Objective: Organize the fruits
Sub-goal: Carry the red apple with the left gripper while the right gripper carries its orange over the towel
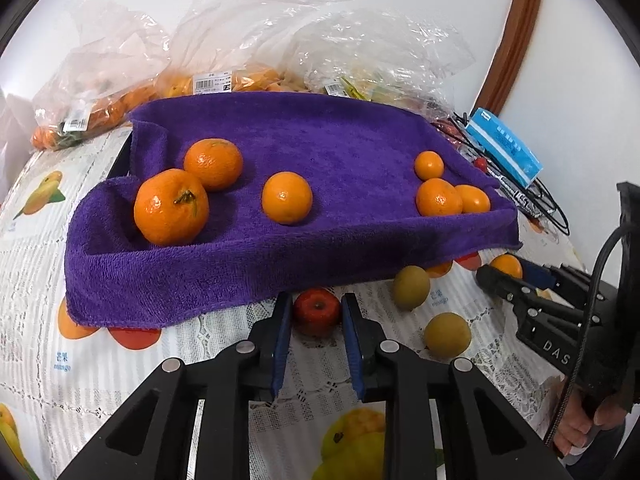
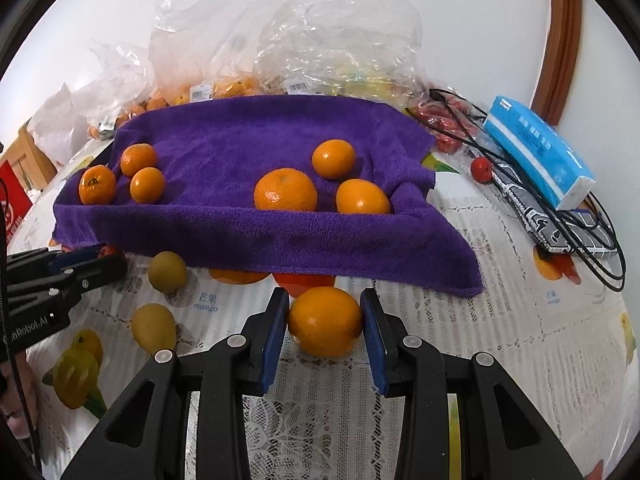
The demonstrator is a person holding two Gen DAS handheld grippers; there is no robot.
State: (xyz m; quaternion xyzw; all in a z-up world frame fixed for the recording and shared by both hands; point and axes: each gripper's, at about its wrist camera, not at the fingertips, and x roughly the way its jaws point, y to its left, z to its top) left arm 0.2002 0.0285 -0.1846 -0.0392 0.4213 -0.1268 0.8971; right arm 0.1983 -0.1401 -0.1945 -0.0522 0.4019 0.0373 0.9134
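A purple towel [image 1: 304, 148] lines a tray and holds several oranges; it also shows in the right wrist view [image 2: 240, 140]. My left gripper [image 1: 316, 312] sits around a small red apple-like fruit [image 1: 317, 312] on the tablecloth, jaws close on both sides, touching its flanks. My right gripper [image 2: 325, 320] is shut on an orange [image 2: 325, 321] just in front of the towel's edge. Two yellow-green fruits [image 1: 411, 287] [image 1: 447, 334] lie on the cloth between the grippers.
Plastic bags of fruit [image 1: 224, 60] stand behind the tray. A blue tissue pack [image 2: 536, 152] and black cables [image 2: 580, 240] lie at the right, with a small red fruit [image 2: 481, 169] beside them. The tablecloth [image 2: 500, 320] has printed fruit pictures.
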